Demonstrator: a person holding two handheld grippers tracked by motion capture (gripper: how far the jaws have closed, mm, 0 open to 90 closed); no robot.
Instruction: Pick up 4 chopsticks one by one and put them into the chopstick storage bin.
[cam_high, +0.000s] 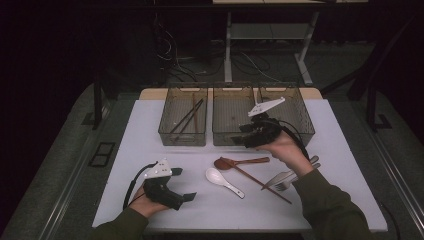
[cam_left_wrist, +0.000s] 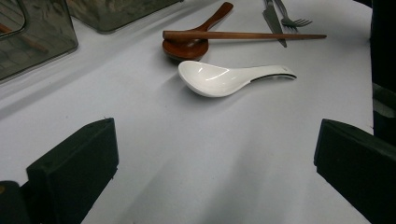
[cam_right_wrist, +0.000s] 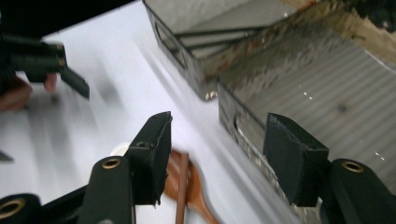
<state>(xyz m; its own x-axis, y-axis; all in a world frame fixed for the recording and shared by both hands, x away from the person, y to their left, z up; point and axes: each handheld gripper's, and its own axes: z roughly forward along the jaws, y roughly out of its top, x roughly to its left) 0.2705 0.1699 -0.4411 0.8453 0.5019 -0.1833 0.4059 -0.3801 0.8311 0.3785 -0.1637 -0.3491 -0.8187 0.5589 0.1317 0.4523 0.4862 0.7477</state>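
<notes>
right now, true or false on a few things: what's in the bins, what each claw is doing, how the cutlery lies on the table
1. The left bin holds chopsticks. True.
2. The right claw grips the white spoon. False: its jaws are open and empty, near the middle bin.
3. A single chopstick lies across the wooden spoon. True.
4. The left claw is shut. False: its jaws stand wide apart over bare table.
5. The fork and knife are in the right bin. False: they lie on the table.
</notes>
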